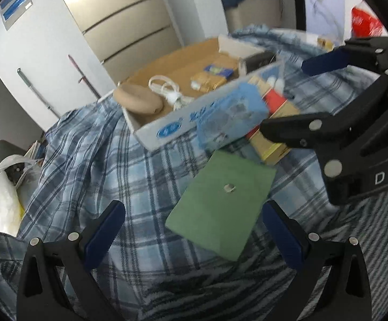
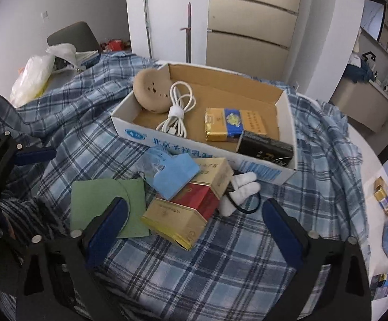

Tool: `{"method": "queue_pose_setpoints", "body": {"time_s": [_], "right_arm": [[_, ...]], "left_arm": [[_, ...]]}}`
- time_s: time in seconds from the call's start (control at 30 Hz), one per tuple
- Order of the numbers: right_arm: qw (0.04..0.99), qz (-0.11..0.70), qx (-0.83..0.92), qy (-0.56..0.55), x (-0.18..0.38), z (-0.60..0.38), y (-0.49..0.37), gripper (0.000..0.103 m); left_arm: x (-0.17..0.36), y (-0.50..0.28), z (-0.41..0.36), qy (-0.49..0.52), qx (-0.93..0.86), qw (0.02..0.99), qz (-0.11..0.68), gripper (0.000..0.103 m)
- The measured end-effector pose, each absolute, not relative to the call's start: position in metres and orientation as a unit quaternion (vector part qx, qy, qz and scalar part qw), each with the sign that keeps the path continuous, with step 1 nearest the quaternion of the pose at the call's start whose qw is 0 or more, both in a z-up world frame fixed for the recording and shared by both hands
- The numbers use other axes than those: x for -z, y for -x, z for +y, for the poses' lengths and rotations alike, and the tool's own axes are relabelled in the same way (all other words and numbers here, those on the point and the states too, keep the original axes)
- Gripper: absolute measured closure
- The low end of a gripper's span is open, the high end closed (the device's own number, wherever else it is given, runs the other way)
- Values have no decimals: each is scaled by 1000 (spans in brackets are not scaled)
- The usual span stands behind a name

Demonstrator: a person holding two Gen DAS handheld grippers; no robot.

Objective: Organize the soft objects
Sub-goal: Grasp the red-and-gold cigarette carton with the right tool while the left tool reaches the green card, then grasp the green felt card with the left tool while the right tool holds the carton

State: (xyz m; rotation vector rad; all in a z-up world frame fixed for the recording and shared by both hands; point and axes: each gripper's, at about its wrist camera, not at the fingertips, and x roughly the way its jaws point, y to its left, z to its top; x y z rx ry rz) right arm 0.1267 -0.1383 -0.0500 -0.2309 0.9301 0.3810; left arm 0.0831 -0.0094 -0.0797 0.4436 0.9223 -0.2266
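Note:
A green felt pouch (image 1: 220, 195) (image 2: 100, 200) lies flat on the plaid blanket (image 2: 194, 267). Beside it are a light blue soft packet (image 2: 167, 171) (image 1: 234, 115), a gold and red carton (image 2: 188, 208) and a white plush hand (image 2: 239, 187) with a black cord. Behind them a shallow cardboard box (image 2: 285, 112) holds a tan round cushion (image 2: 151, 91), a white cable (image 2: 178, 109), a gold and blue pack (image 2: 228, 125) and a black box (image 2: 266, 147). My left gripper (image 1: 194, 206) hangs open above the pouch. My right gripper (image 2: 194, 203) (image 1: 287, 93) is open above the carton, holding nothing.
A grey chair with plastic bags (image 2: 33, 80) stands at the far left. Two mop handles (image 2: 147, 26) lean on the wall beside beige cabinets. Small packs (image 2: 384, 198) lie on the white tabletop at the right, past the blanket's edge.

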Motion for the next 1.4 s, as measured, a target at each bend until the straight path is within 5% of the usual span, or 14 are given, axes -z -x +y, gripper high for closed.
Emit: {"method": "queue_pose_setpoints", "body": {"time_s": [0.2,0.47,0.63,0.87,1.0,1.27,1.4], "right_arm": [[853,474,-203,81,67,-140,-135,22],[845,482,-220,66,68,-150,-135,58],[852,473,-212,69,60,-163,-134,66],[857,472,-195,66,60,-176,-137,67],[871,456,-159,88,58,-177,-137,37],[882,436,-156,82,51,-182,-137,36],[884,432,-160,80,49,-182,-135,36]], "left_arm": [[78,-83,-9,-215,128,863,440,0],[90,-96,-17,-242,129,840,468,0],[96,-105,-25,-252,134,826,485,0],[100,-119,-25,-219,149,821,506,0],[101,-121,-22,-212,153,817,514,0],[99,-112,-17,-207,164,808,526,9],[97,-105,-18,-204,180,804,529,23]]}}
